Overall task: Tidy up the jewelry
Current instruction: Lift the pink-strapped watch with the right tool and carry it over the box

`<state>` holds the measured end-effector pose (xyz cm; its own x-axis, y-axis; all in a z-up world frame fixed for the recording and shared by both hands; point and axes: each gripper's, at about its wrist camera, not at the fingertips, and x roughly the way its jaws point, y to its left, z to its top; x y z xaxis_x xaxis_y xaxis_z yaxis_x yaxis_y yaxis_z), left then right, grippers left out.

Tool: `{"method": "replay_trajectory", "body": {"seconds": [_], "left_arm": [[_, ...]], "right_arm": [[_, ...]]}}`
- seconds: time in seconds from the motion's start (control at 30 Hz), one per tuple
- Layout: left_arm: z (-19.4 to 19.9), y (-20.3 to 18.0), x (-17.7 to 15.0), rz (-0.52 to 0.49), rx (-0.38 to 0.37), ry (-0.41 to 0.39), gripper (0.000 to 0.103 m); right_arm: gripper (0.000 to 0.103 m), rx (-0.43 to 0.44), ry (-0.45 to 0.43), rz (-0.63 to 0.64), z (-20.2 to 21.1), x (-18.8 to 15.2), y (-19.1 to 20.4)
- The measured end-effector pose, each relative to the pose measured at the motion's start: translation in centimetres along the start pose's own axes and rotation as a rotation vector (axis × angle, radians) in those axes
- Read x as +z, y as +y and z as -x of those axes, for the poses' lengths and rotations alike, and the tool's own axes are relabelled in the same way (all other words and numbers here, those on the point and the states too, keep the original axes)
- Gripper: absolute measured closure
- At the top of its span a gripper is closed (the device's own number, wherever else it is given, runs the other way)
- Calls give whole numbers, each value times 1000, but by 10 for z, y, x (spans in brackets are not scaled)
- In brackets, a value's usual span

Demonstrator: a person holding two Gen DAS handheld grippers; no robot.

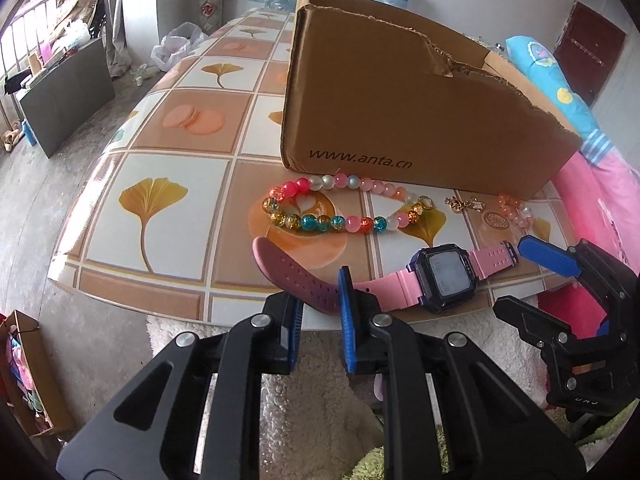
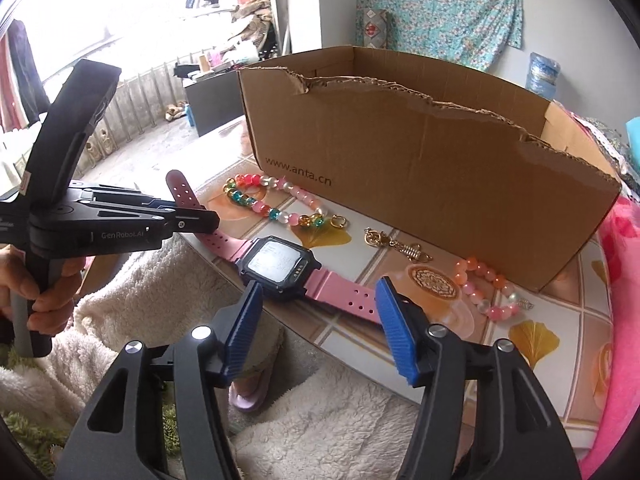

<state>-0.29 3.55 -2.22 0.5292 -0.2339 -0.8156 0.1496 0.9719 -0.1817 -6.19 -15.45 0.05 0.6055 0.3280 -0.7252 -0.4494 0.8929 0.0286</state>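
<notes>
In my left wrist view, the left gripper [image 1: 320, 312] sits at the bottom centre with its jaws drawn narrow around the darker strap end of the pink digital watch [image 1: 442, 276]; I read the blue pads as pinching that strap. The watch lies flat along the near edge of the tiled-pattern table [image 1: 176, 168], its dark face to the right of centre. The right gripper [image 2: 320, 328] fills the bottom of my right wrist view, jaws standing wide apart, the other pink strap lying between the blue pads [image 2: 394, 334] without my seeing them press on it. Just behind the watch lies a multicoloured bead bracelet [image 1: 340, 208], and to the right of it a small gold charm [image 2: 394, 242] and a pink-orange bead bracelet [image 2: 486, 288]. A torn cardboard box [image 1: 400, 112], printed www.anta.cn, stands behind them all. At the left edge of the right view, a hand [image 2: 38, 292] grips the left tool's handle.
</notes>
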Motion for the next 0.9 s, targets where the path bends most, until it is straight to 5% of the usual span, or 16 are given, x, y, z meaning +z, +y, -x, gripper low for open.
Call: {"method": "replay_trajectory", "body": {"seconds": [0.43, 0.7, 0.9], "left_arm": [[-2, 0, 4, 28, 4, 16, 87], [1, 15, 4, 89, -67, 2, 91], [9, 19, 7, 86, -170, -29, 96]], "right_arm": [[37, 44, 68, 266, -50, 9, 30], [60, 16, 88, 261, -41, 4, 39], [63, 18, 93, 187, -30, 6, 35]]}}
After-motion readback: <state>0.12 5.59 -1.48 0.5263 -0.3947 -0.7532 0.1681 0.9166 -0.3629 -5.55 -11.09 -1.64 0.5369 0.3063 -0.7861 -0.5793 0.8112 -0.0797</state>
